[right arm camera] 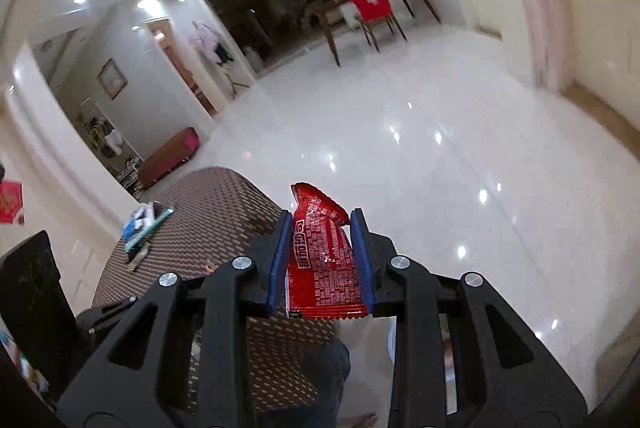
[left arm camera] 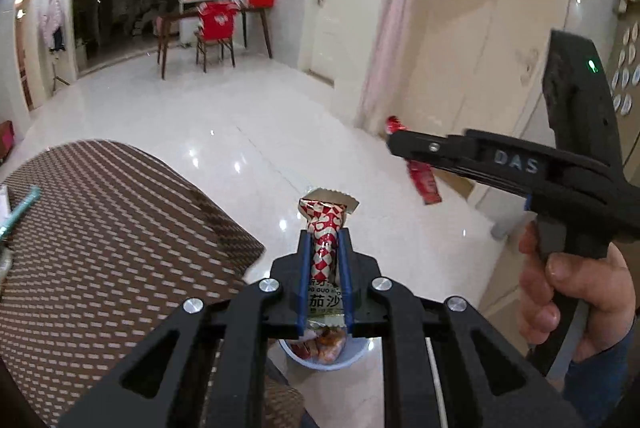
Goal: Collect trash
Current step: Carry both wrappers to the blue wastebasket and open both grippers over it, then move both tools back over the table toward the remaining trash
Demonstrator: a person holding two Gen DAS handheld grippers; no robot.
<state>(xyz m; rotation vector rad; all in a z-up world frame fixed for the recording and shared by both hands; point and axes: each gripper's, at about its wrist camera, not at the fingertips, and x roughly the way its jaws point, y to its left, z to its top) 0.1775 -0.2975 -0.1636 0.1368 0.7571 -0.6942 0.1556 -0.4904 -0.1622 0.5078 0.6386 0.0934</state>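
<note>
Left gripper jaws pinch red-white checkered sachet; right gripper jaws pinch red foil wrapper. Thin slick film may slip, missing blue-rimmed bin.

Left black plastic gripper, blue finger pads: red-and-white checkered crinkled foil wrapper, silver edge. Right black gripper, blue pads too: flat solid red plastic wrapper, fine white print. Brown woven tablecloth with pale dash pattern. Glossy white tiled floor. Pale blue round bin rim.
</note>
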